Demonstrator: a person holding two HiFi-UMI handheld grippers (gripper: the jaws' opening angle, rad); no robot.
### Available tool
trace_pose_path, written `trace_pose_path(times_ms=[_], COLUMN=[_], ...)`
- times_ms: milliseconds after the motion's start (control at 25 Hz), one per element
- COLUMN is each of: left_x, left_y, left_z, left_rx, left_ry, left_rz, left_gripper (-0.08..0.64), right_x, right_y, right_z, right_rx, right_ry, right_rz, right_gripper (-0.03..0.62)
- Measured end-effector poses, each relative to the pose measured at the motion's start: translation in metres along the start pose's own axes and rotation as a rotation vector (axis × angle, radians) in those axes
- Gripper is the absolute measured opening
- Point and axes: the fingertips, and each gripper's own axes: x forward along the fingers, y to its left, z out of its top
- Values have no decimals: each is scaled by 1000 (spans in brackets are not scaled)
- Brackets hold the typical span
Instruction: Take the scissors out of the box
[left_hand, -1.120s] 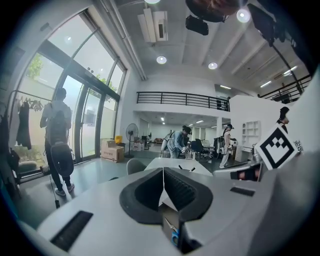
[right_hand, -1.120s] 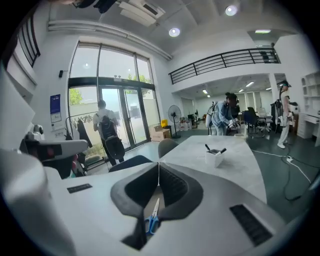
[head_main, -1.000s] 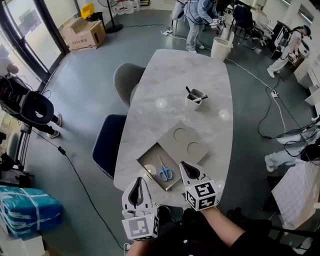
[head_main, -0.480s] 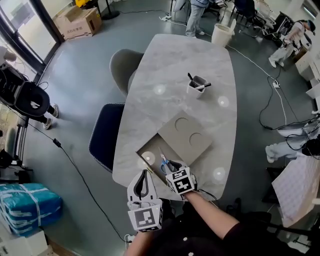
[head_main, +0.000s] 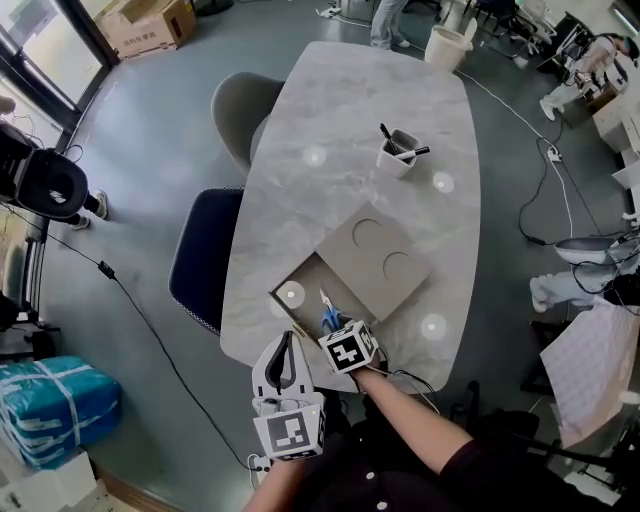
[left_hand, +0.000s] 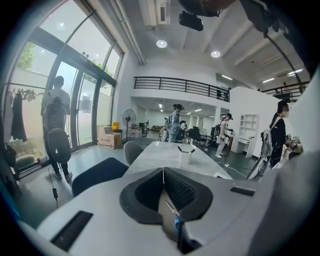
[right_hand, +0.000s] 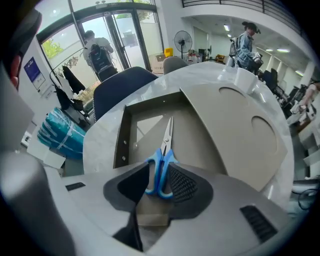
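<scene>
Blue-handled scissors (head_main: 326, 313) lie in a shallow grey box (head_main: 292, 284) at the table's near edge; its lid (head_main: 375, 262), with two round recesses, is slid off to the right. My right gripper (head_main: 338, 332) points steeply down into the box. In the right gripper view its jaws are opening, and the scissors' handles (right_hand: 159, 172) lie between the pads without being pressed. My left gripper (head_main: 288, 340) hangs just off the table's near edge, left of the right one, shut and empty. Through its gap I see the scissors' blades (left_hand: 171, 207).
A white cup of pens (head_main: 398, 153) stands mid-table. A dark blue chair (head_main: 200, 262) and a grey chair (head_main: 236, 104) stand at the table's left side. Cables run over the floor on both sides. People stand beyond the far end (right_hand: 246, 44).
My right gripper has come down from near my body into the box, tipped steeply, and its jaws have spread around the scissors' handles. The left gripper has sunk a little.
</scene>
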Motion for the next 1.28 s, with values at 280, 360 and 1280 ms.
trace_pose_path(times_ms=[280, 360, 1280], left_x=[6, 7, 1], left_y=[13, 16, 1], left_z=[-7, -10, 10], left_rx=[-6, -11, 4], left_ry=[22, 30, -14], left_rz=[6, 7, -3], left_gripper=[17, 17, 17], right_x=[15, 16, -39], right_y=[-9, -10, -17], right_z=[2, 1, 37], right_rx=[8, 1, 26], right_ry=[47, 47, -150], right_rz=[-64, -81, -50], right_gripper=[93, 91, 81])
